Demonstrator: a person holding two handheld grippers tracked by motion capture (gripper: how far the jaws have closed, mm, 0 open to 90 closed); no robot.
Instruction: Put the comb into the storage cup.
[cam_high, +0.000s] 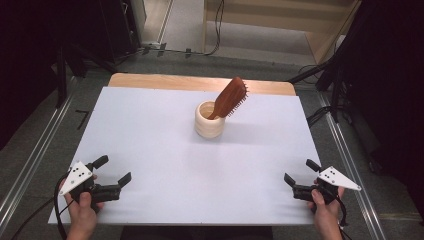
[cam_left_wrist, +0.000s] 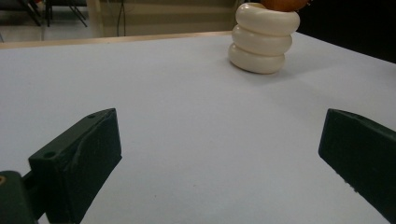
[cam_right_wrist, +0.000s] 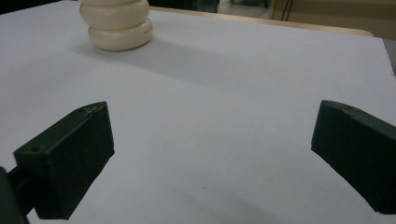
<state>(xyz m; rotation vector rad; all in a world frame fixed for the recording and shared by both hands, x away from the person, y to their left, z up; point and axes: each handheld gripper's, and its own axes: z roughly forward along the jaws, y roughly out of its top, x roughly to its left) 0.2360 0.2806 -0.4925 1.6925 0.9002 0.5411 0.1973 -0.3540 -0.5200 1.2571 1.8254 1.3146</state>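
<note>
Hairbrush upright in cream holder; 2 claws agape, apart.

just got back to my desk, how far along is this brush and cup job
The wooden hairbrush stands handle-down in the cream ribbed cup mid-table. Nothing is in hand: the left tool and right tool sit open near the front edge, well short of the cup. Any reach or grasp is still to come.
</note>
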